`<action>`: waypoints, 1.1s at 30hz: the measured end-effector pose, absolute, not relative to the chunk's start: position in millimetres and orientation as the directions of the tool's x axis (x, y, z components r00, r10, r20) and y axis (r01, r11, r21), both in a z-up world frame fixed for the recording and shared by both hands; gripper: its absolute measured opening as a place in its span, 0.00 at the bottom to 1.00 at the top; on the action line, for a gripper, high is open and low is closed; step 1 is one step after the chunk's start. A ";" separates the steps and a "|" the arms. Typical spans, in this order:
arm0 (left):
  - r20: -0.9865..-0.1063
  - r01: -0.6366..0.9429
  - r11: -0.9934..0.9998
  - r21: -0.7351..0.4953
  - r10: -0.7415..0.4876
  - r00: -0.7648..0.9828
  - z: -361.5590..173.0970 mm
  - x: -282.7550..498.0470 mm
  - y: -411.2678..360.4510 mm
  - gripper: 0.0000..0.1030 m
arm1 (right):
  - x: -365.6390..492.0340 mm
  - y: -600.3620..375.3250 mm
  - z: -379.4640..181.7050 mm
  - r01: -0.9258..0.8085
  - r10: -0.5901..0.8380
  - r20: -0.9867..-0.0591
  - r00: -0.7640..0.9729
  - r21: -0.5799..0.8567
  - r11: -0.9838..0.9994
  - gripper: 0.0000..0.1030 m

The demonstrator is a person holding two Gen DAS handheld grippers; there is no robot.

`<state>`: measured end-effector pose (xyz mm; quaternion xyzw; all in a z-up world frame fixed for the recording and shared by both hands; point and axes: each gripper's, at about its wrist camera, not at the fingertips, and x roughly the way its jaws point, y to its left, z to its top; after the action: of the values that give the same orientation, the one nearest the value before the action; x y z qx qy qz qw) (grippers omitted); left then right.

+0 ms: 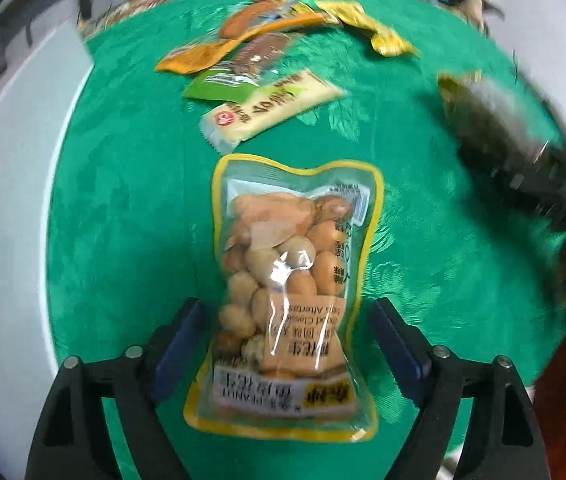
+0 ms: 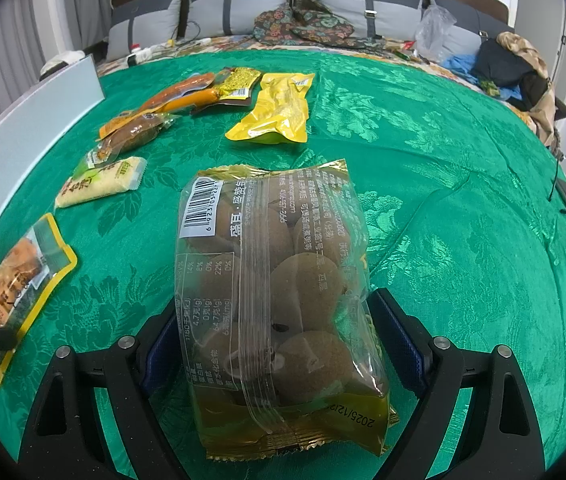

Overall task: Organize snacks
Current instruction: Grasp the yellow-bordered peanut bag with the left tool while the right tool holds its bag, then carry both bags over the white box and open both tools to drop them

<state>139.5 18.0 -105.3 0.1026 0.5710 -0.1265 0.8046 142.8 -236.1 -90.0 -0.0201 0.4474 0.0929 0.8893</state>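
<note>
Yellow-rimmed clear peanut pouch (image 1: 295, 292) between parted left gripper (image 1: 287, 344); right gripper (image 2: 279, 340) clamped on gold-edged cake bag (image 2: 283, 300).

Even indoor light — left view blurred, perhaps motion; fisheye edges dark, bent.
</note>
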 end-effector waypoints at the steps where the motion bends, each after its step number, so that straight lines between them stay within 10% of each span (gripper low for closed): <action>1: -0.941 0.323 0.945 0.045 -0.069 0.333 -103.9 140.9 14.0 0.91 | 146.6 -235.0 -88.6 -0.182 0.142 -0.820 0.554 0.047 0.982 0.88; 3: -0.939 0.309 0.951 0.034 -0.076 0.336 -104.4 138.3 16.3 0.90 | 161.7 -232.0 -84.5 -0.168 0.117 -0.885 0.451 0.044 0.985 0.87; 6: -0.923 0.270 0.963 -0.025 -0.126 0.363 -99.6 132.6 28.8 0.65 | 177.6 -229.3 -78.6 -0.172 0.153 -0.923 0.352 0.097 0.980 0.86; 9: -0.918 0.252 0.965 -0.075 -0.165 0.360 -95.5 127.1 40.2 0.55 | 178.6 -227.8 -74.8 -0.211 0.202 -0.917 0.343 0.134 0.968 0.69; 10: -0.913 0.240 0.965 -0.106 -0.190 0.360 -93.6 123.2 45.8 0.54 | 176.7 -228.2 -73.8 -0.215 0.193 -0.919 0.343 0.123 0.969 0.58; 23: -0.718 0.138 0.880 -0.455 -0.454 0.528 -4.1 88.6 91.1 0.54 | 134.2 -242.4 -9.2 -0.191 0.384 -0.829 0.406 0.334 0.923 0.57; 33: -0.685 -0.050 0.921 -0.387 -0.251 0.684 63.6 70.3 242.0 0.55 | 121.1 -117.9 88.7 -0.430 0.600 -0.685 0.413 0.434 0.791 0.57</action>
<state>70.3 242.0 63.6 -0.1909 0.3938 -0.0558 0.8974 121.1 -117.9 88.7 0.0954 0.4453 0.3086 0.8351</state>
